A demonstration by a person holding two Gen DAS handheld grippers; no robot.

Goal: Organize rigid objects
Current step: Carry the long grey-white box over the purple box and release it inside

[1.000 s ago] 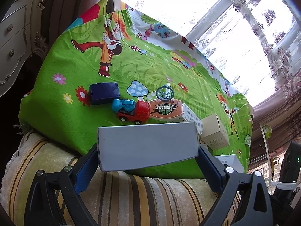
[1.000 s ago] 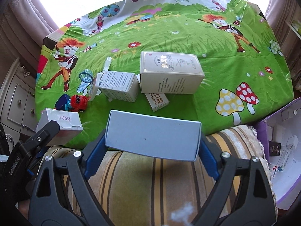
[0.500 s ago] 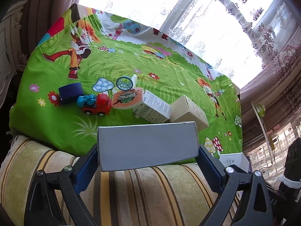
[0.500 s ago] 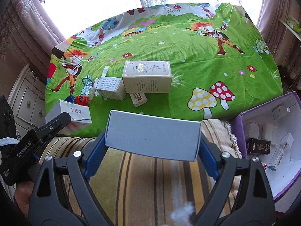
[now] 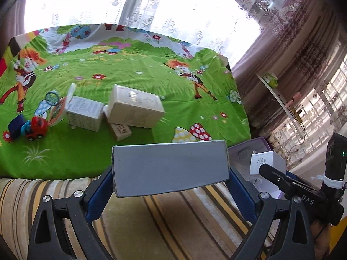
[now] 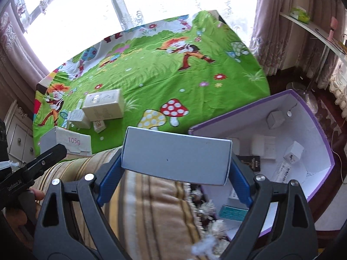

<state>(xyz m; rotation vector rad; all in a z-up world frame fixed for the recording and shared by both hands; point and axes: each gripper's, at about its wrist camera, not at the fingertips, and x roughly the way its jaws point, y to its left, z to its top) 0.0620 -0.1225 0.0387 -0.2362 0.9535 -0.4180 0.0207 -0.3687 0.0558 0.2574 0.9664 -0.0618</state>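
Crosswise, grey box spans right gripper.

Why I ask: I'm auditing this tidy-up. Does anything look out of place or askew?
Yes. On the green cloth the boxes lie jumbled: the cream box sits skewed, overlapping a small box, and an orange toy seems to lean against a white box. Nothing looks spilled or damaged.

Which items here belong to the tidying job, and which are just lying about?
Job: grey boxes in left gripper and right gripper; purple bin; cream carton; toy truck.
Lying about: tablecloth; striped cushion; curtains.
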